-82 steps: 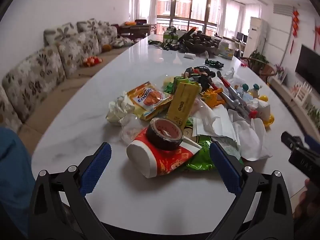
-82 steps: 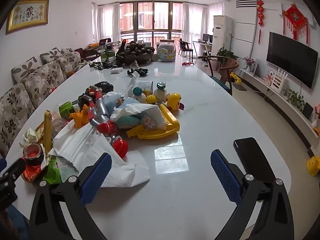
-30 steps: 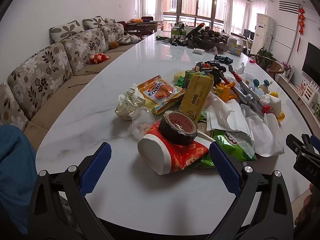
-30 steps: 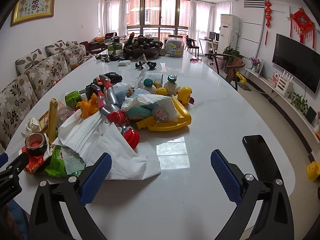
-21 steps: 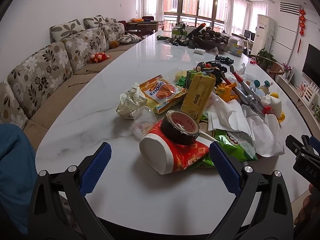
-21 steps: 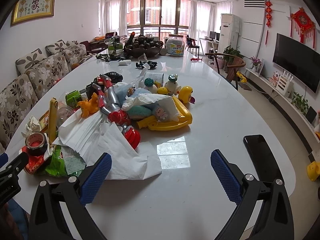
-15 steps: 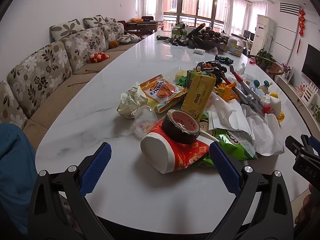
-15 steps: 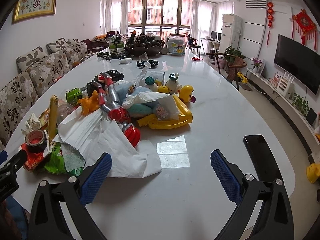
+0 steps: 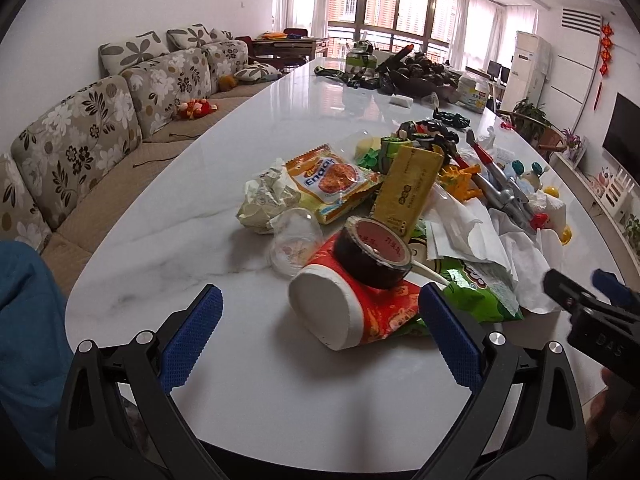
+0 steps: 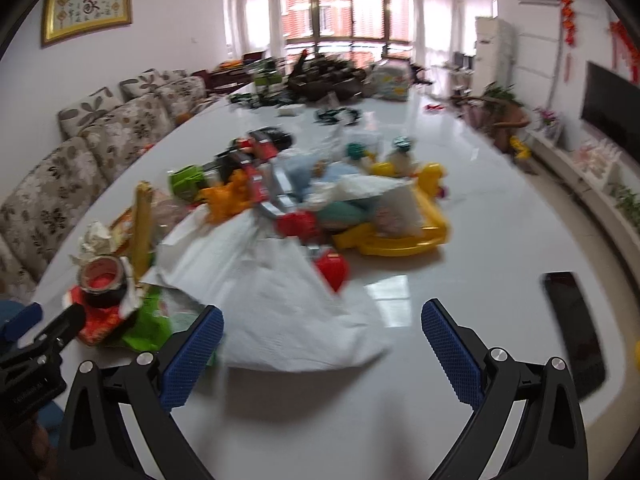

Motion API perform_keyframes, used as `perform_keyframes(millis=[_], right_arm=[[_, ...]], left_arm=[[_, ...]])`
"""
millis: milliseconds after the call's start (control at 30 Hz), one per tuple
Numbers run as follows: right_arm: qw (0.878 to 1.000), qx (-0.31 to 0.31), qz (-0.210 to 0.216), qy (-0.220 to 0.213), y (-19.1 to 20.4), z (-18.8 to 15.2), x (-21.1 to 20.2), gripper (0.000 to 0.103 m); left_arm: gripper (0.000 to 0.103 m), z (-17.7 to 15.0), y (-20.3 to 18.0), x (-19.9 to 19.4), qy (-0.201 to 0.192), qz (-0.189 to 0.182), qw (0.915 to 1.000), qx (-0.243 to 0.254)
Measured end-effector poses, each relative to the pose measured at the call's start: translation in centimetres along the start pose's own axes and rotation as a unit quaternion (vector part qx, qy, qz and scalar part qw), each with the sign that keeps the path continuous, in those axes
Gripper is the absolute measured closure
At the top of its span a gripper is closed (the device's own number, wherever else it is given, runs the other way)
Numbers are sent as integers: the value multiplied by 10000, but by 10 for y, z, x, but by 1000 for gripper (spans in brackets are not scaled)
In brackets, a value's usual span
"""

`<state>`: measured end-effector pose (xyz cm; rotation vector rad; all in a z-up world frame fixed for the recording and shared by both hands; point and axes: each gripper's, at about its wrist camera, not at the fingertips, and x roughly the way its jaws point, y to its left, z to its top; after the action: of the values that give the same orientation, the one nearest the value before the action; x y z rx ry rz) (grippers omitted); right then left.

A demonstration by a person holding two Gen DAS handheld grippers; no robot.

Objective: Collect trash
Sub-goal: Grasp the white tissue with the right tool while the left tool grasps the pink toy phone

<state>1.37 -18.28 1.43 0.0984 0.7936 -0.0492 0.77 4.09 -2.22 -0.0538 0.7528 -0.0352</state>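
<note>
The left gripper [image 9: 320, 340] is wide open and holds nothing, and the right gripper [image 10: 322, 354] is wide open and empty too. The trash sits in a heap at the near end of the white table [image 9: 200, 208], mixed up with toys. In the left view the closest piece is a red paper cup [image 9: 352, 304] lying on its side. It is at about 1 o'clock from the middle of the left fingers, just past the right blue pad [image 9: 448, 340]. Its white bottom points toward the camera and a bit to 9 o'clock, and its long way runs off toward 2 o'clock. A dark roll of tape [image 9: 372, 256] rests on top of the cup, and a green snack bag [image 9: 480, 288] lies touching it at 3 o'clock. Farther off at 12 o'clock are an orange snack bag [image 9: 332, 178], a crumpled wrapper [image 9: 266, 200] and a yellow packet [image 9: 408, 188]. In the right view, which is blurry, the big white paper [image 10: 280, 292] lies straight ahead at 12 o'clock between the fingers, and the cup is far over at 9 o'clock. So I think the left gripper is nearer to the cup, and the right one is nearer to the paper. To pinch the cup across its round side, the left gripper would likely need to slide toward 2 o'clock first, and the tape might roll off
</note>
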Motion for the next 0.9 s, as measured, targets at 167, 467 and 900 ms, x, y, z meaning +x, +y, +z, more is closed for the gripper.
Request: perform_keyframes(millis=[167, 467, 900], right_arm=[[9971, -79, 692, 308, 16, 9, 28, 27], [9889, -85, 1480, 141, -20, 12, -17, 60], [9765, -55, 2025, -737, -48, 95, -72, 97]], left_arm=[[7, 0, 9, -1, -20, 33, 10000, -36], [7, -5, 13, 4, 36, -153, 9999, 15], [7, -7, -6, 6, -78, -329, 9994, 111]])
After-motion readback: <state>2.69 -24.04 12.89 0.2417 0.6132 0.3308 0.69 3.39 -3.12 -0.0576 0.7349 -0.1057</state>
